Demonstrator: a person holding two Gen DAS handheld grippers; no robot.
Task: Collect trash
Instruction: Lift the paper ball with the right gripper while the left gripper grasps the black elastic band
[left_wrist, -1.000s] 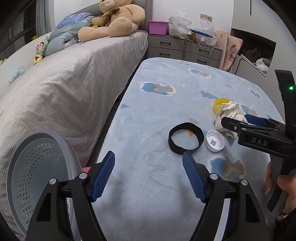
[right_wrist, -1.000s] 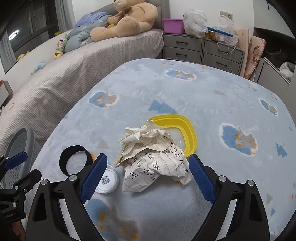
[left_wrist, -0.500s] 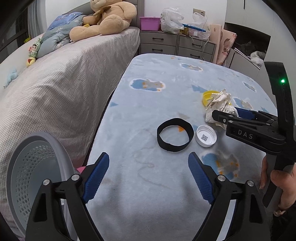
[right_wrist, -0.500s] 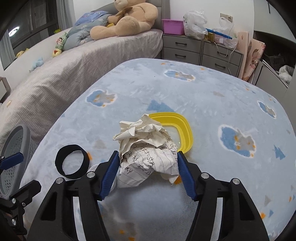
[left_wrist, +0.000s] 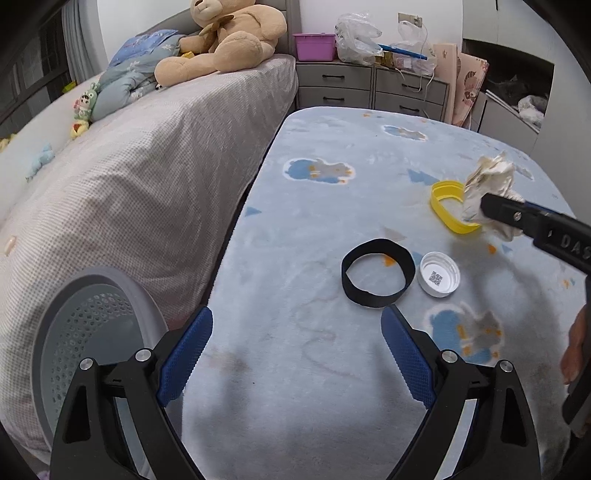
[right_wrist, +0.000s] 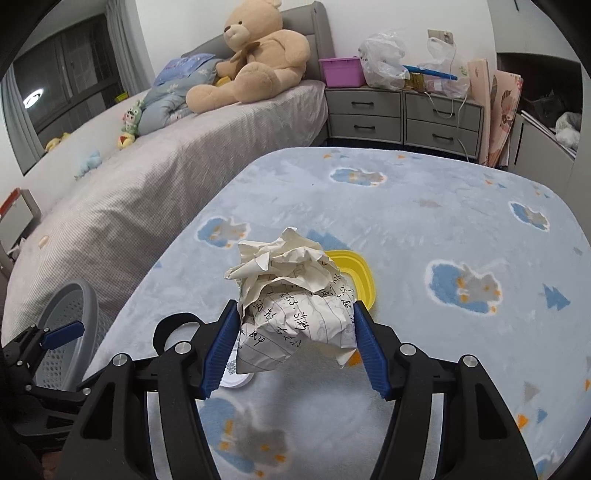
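- My right hand-held gripper (right_wrist: 293, 347) was clamped on the crumpled paper (right_wrist: 291, 295), lifted just above the rug (right_wrist: 443, 229).
- Left hand-held gripper (left_wrist: 295, 354) stood apart, empty.
- I judged I should keep squeezing and carry it to the grey basket (left_wrist: 74, 332).

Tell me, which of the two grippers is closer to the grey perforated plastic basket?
Left. The left gripper hangs open right beside the grey perforated plastic basket. The right gripper is farther off over the blue blanket, clamped on the crumpled sheet of written paper.
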